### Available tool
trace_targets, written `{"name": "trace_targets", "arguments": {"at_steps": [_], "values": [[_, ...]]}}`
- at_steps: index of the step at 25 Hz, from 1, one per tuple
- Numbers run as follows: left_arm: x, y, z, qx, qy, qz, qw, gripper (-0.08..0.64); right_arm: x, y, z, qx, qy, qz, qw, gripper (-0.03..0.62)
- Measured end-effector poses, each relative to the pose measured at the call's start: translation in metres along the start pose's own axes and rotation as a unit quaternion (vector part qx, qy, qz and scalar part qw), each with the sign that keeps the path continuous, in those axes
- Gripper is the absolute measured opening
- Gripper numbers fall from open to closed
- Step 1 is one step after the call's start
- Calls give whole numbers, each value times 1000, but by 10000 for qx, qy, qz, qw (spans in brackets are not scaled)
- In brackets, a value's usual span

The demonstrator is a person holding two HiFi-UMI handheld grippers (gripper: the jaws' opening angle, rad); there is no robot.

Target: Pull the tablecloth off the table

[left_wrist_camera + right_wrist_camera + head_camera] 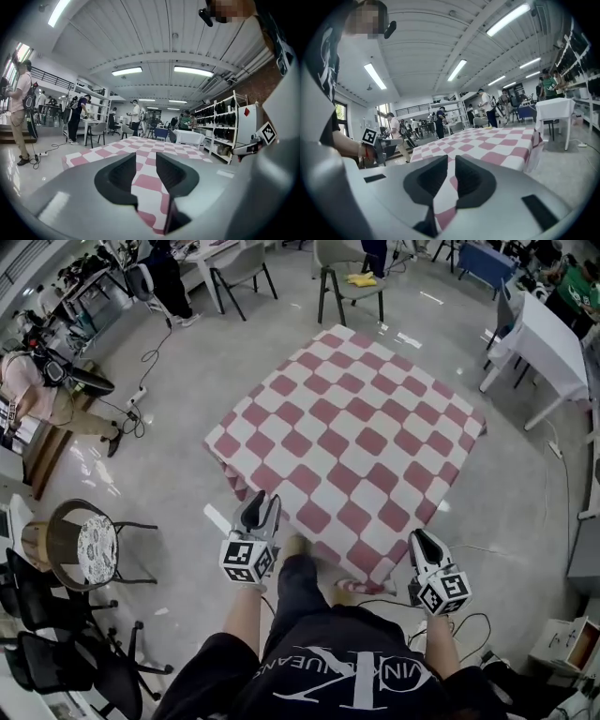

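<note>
By near edge of tablecloth (352, 442), w/ left hand-held gripper (259, 501) part-spread & right hand-held gripper (419, 538) pressed together on nothing: may clamp air short of hem.

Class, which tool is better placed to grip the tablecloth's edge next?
Probably left. The left tool has its jaws apart at the tablecloth's edge; the right tool has them together.

The tablecloth (347, 437) is matt cloth; the floor (169, 456) is smooth and glossy; the left tool (259, 501) and right tool (418, 538) have matt grey plastic shells.
</note>
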State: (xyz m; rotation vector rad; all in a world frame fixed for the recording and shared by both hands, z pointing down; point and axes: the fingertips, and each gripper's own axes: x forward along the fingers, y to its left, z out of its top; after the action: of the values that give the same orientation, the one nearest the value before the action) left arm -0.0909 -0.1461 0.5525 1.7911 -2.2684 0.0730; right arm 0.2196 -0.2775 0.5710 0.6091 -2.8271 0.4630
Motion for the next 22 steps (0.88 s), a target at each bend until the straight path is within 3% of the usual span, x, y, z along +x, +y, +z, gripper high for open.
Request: {"name": "trace_targets", "arguments": {"at_steps": [4, 11, 22], "values": [[46, 23, 4, 45, 138, -311, 9994, 121, 17, -13, 2, 96, 50, -415, 9991, 17], [107, 67, 34, 447, 378, -1040, 9929, 127, 56, -6, 13, 388, 9, -1082, 9934, 17], [180, 118, 26, 867, 794, -1865, 9754, 133, 101, -1, 12, 555, 85, -1770, 9826, 17]]}}
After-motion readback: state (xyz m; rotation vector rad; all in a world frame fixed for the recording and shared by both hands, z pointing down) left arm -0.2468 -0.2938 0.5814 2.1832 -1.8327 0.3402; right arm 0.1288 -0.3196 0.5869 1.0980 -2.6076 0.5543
